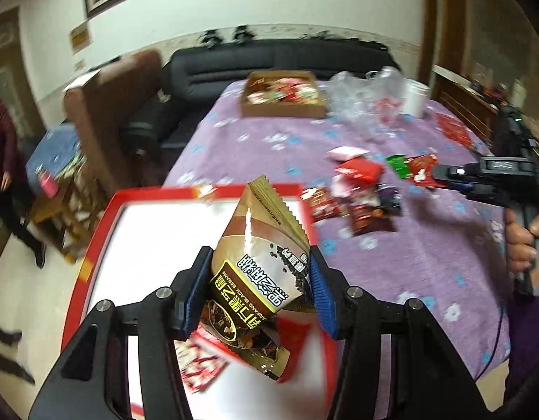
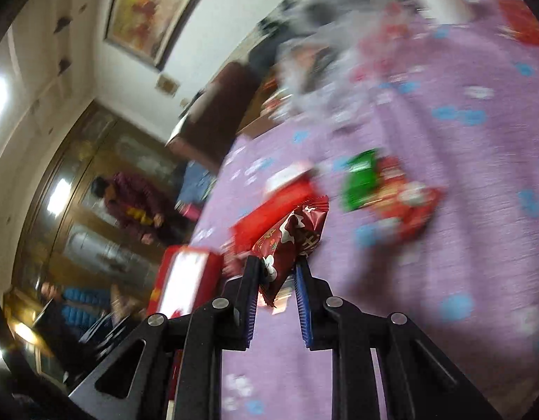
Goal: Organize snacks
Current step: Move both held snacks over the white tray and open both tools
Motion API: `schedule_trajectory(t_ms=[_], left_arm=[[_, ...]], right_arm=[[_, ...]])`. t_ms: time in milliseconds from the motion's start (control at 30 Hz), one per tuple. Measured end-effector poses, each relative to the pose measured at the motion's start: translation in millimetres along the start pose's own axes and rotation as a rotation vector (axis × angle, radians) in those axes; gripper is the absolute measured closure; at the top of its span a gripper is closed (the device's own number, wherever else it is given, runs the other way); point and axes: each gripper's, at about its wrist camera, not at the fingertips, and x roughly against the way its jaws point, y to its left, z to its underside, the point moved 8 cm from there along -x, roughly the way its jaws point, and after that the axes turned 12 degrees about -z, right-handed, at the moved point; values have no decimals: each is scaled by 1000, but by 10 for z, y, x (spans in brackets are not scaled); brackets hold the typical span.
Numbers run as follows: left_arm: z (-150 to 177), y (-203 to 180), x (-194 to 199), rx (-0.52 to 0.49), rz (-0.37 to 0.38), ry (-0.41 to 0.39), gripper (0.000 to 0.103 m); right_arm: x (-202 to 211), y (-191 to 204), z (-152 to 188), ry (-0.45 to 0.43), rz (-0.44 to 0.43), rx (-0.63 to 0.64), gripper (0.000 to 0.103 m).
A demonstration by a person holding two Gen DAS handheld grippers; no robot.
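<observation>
My left gripper (image 1: 257, 287) is shut on a tan and brown black-sesame snack packet (image 1: 259, 255), held above a red box (image 1: 105, 224) with a white inside. A red-and-white wrapper (image 1: 199, 367) and a gold-brown one lie in that box under the packet. My right gripper (image 2: 278, 273) is shut on a dark red snack packet (image 2: 293, 241) with white markings, lifted over the purple flowered tablecloth (image 2: 444, 245). In the left wrist view the right gripper (image 1: 440, 175) shows at the right edge, held by a hand (image 1: 521, 241). Loose snacks (image 1: 356, 189) lie in a heap mid-table.
A cardboard tray (image 1: 283, 108) of snacks, crumpled clear plastic (image 1: 367, 94) and a white cup (image 1: 414, 98) stand at the table's far end. A green packet (image 2: 360, 178) and red packets (image 2: 405, 203) lie on the cloth. Black sofa (image 1: 269, 63) behind; people (image 2: 129, 203) stand at the left.
</observation>
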Motion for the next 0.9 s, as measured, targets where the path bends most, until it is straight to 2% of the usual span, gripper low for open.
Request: schedule_trajectory(t_ms=[167, 267, 500, 633, 733, 800, 867, 900], left_arm=[[161, 267, -176, 64, -43, 54, 51], [238, 364, -205, 86, -49, 66, 51], [421, 624, -258, 114, -78, 97, 51], [479, 743, -289, 132, -96, 106, 51], [495, 818, -295, 137, -133, 110, 49], [500, 890, -298, 147, -184, 112, 46], [471, 932, -273, 137, -235, 93, 45], [456, 947, -251, 131, -256, 82, 39]], right_arm=[[-588, 655, 241, 134, -54, 107, 83], [-972, 927, 393, 210, -45, 174, 83], [-1722, 1225, 772, 348, -3, 257, 83], [-2006, 1356, 946, 405, 5, 302, 83], [-2098, 1443, 1035, 435, 6, 343, 79], [-2071, 1507, 1029, 425, -8, 375, 77], [-1992, 1528, 925, 383, -9, 406, 65], [-1903, 1512, 833, 348, -6, 411, 57]])
